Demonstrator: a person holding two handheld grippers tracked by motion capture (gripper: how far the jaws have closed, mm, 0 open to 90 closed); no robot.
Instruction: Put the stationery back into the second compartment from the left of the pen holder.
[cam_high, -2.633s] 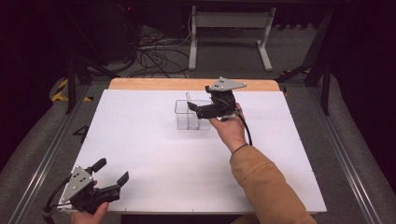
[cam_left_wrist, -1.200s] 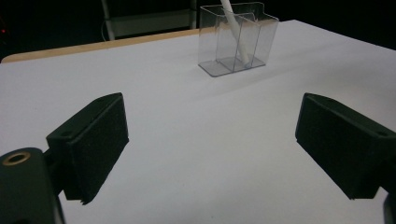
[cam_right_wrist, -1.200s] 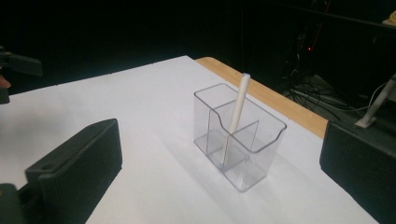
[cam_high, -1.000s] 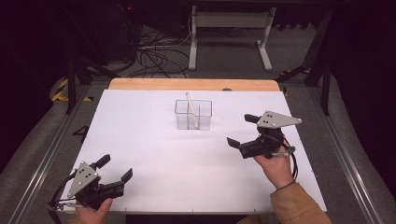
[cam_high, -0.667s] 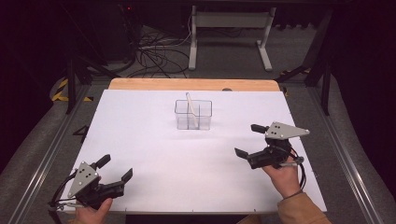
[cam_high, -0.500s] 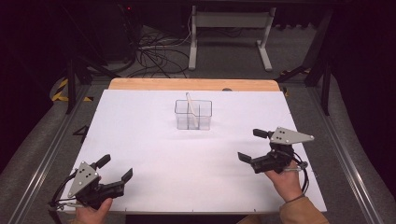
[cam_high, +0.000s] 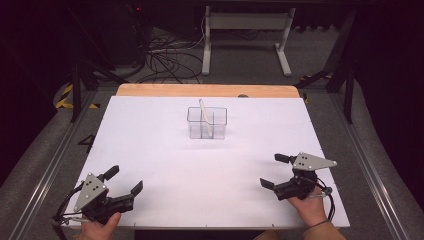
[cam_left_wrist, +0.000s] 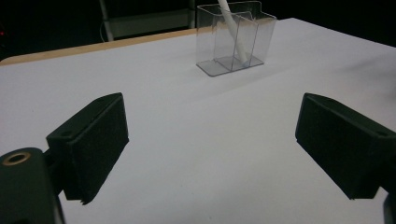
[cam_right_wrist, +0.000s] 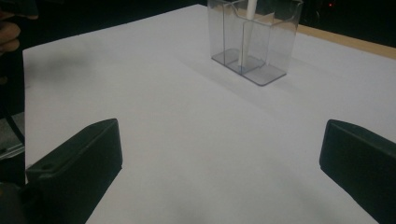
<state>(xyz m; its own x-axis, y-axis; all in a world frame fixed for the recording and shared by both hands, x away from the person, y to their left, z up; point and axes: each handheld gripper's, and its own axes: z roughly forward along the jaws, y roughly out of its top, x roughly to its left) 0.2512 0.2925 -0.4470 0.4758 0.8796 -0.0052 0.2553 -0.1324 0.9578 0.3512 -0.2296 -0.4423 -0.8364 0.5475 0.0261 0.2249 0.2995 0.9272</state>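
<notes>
A clear plastic two-compartment box (cam_high: 207, 123) stands on the white table (cam_high: 165, 165); a white stick (cam_high: 205, 113) leans inside it.

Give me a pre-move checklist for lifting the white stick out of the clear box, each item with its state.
1. Left tongs open, nothing held: ok.
2. Right tongs open, nothing held: ok.
3. White stick leans in the clear box, top poking above the rim: ok.
4. Box standing upright on the table: ok.
5. Table bare between both tongs and box: ok.
6. Which compartment holds the stick's foot: cannot tell.
</notes>
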